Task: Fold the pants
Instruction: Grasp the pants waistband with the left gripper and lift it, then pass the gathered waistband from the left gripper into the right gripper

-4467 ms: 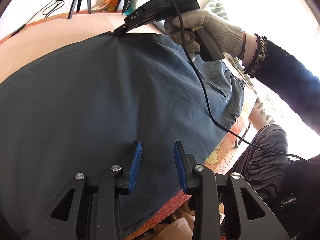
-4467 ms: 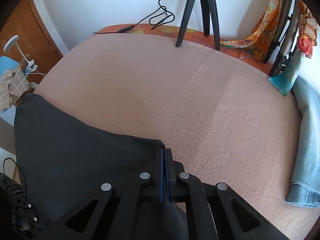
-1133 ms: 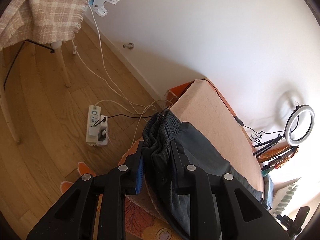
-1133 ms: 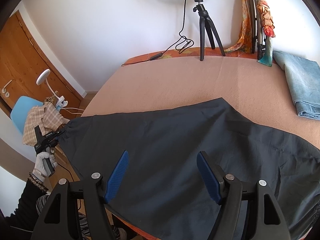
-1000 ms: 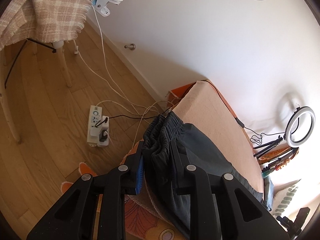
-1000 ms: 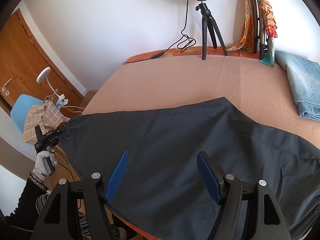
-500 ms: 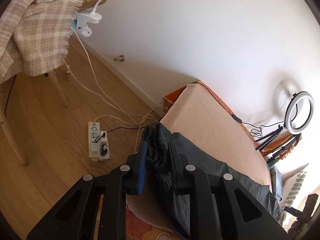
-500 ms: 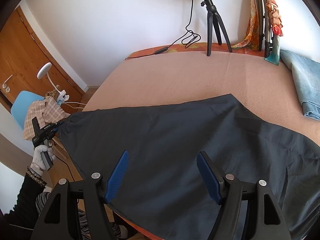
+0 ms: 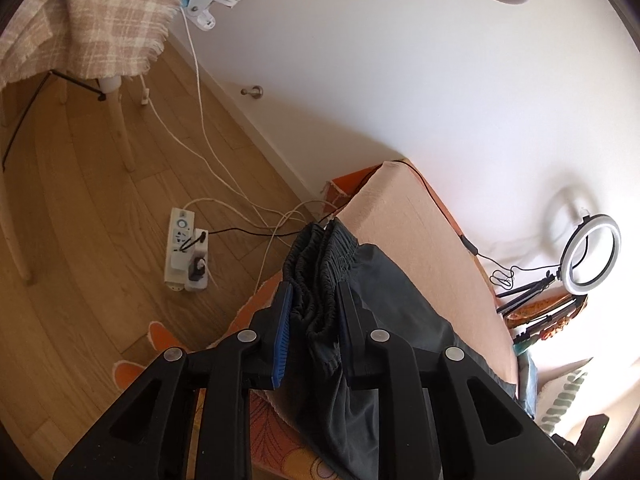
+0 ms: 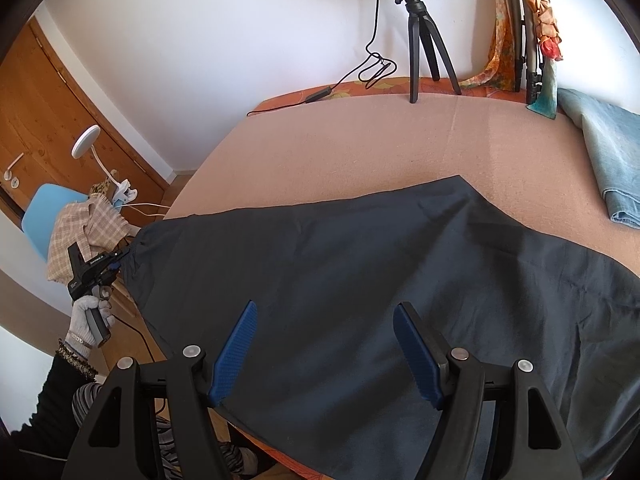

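Note:
Dark grey pants lie spread across the peach-covered bed, folded lengthwise. My left gripper is shut on the bunched elastic waistband at the bed's left end; it also shows in the right wrist view, held by a gloved hand. My right gripper is open and empty, hovering above the middle of the pants near the bed's front edge.
A ring light on a tripod stands at the bed's far edge. Folded blue jeans lie at the right. A power strip and cables lie on the wooden floor. A chair with a plaid cloth stands left of the bed.
My left gripper has kept hold of the waistband and shifted slightly, pulling it taut. My right gripper stays open and has come a little closer over the pants.

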Demonstrator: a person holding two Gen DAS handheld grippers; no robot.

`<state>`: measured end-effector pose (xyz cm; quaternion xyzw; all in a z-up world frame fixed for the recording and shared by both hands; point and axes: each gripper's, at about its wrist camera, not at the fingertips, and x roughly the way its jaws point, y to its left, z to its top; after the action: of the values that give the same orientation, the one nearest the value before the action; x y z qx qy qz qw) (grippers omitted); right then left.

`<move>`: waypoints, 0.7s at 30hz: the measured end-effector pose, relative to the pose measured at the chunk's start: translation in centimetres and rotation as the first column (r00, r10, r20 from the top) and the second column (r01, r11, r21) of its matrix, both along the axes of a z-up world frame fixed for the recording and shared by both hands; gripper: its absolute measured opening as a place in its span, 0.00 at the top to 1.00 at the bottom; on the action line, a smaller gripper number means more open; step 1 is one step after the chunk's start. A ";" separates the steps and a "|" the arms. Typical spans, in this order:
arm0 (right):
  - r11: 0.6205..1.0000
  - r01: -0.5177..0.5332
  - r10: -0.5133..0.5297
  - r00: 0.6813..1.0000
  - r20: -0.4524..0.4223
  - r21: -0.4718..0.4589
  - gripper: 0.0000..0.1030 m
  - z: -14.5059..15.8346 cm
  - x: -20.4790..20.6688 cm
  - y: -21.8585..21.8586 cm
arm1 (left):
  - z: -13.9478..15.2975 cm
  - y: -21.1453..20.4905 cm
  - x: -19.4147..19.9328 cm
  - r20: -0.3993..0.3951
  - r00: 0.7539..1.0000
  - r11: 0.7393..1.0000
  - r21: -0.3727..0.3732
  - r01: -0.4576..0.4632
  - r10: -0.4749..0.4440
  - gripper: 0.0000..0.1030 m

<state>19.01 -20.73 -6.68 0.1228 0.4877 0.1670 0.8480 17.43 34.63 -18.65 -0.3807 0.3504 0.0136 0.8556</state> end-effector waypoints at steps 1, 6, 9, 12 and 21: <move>1.000 0.001 -0.001 1.000 -0.001 0.002 0.28 0.0 0.0 0.0 | -0.2 0.1 -0.1 -0.005 1.000 1.000 -0.006 -0.006 0.006 0.79; 1.000 -0.013 0.013 1.000 -0.007 -0.004 0.28 -0.1 0.2 0.7 | -1.2 0.7 -0.3 -0.023 0.999 0.998 -0.053 -0.037 0.036 0.74; 1.000 -0.028 0.028 1.000 -0.005 -0.011 0.28 0.0 0.1 1.2 | -0.8 0.3 -0.1 -0.001 1.000 1.000 -0.019 -0.018 0.018 0.83; 0.999 -0.036 0.036 0.999 0.002 -0.015 0.28 0.1 0.1 1.6 | 0.1 -0.1 -0.1 0.022 1.000 1.000 0.010 -0.016 0.016 0.84; 1.000 -0.030 0.030 1.000 0.001 0.001 0.28 -0.1 0.0 1.0 | 6.0 -4.3 0.0 0.122 0.990 0.981 0.186 0.048 -0.072 0.85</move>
<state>18.99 -19.71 -6.82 0.1157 0.4891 0.1799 0.8456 17.47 30.30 -12.62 -0.2900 0.3035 -0.0046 0.9076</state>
